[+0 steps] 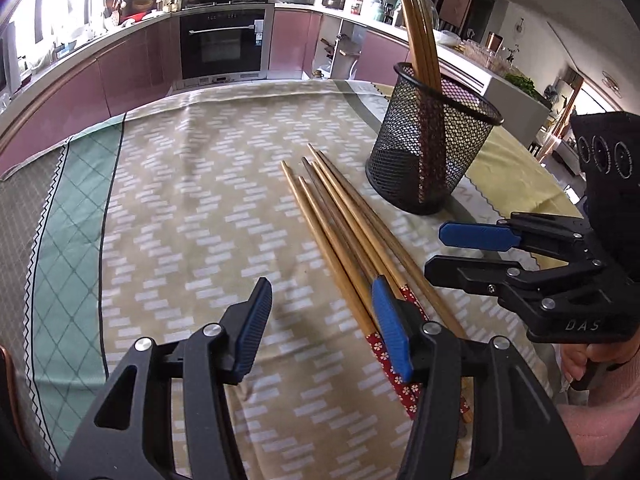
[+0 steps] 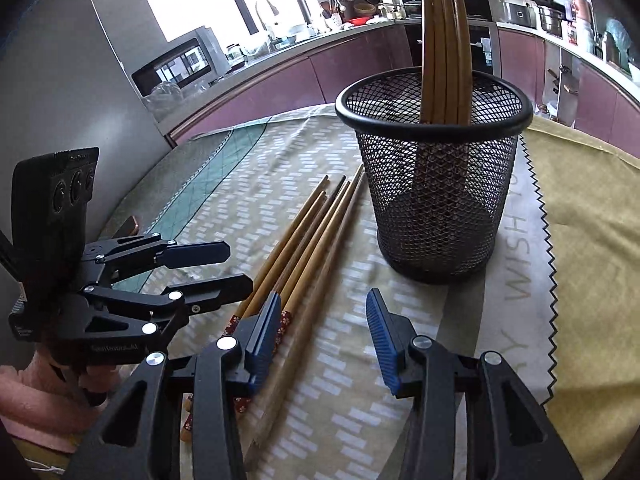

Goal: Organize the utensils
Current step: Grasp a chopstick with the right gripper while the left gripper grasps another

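Several wooden chopsticks [image 1: 340, 232] [image 2: 312, 236] lie in a loose bundle on the patterned tablecloth, their red flowered handle ends towards me. A black mesh cup [image 1: 432, 148] [image 2: 436, 184] stands just beyond them with more chopsticks [image 1: 416, 28] [image 2: 440, 40] upright inside. My left gripper [image 1: 324, 320] [image 2: 236, 266] is open and low over the handle ends, its right pad above the bundle. My right gripper [image 2: 324, 328] [image 1: 440, 254] is open too, with its left pad over the same ends and one chopstick lying on the cloth between the pads. Neither gripper holds anything.
A yellow cloth [image 2: 592, 208] with a zigzag edge covers the table to the right of the cup. Pink kitchen cabinets and an oven [image 1: 222, 40] run behind the table. A person's hand and pink sleeve [image 1: 600, 400] hold the right gripper's handle.
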`<state>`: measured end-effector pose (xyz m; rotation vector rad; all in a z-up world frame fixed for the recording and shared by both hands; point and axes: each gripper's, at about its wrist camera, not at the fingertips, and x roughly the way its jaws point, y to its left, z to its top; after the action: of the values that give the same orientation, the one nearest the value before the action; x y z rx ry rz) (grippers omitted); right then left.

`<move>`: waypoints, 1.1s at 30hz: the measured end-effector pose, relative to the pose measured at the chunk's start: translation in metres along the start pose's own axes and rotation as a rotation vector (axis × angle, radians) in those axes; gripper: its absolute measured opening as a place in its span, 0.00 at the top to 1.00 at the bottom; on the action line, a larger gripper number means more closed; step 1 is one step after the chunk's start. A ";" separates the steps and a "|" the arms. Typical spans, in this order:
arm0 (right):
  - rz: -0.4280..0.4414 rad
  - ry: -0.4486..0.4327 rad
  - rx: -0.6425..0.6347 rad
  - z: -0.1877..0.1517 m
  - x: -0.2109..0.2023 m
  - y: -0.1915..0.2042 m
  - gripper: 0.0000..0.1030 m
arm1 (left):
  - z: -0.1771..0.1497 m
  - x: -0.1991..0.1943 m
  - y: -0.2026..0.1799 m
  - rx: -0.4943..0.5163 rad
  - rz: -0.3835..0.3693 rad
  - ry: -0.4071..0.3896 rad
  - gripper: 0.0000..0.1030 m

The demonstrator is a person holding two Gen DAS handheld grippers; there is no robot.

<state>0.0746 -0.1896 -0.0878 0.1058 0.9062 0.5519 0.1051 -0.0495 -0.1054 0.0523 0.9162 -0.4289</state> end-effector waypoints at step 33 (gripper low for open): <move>-0.138 0.025 -0.080 0.009 0.026 0.025 0.64 | 0.005 0.008 0.005 0.020 0.059 0.024 0.66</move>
<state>0.0838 -0.1540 -0.0928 -0.0362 0.9076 0.4607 0.1149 -0.0481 -0.1090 0.1028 0.9322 -0.3836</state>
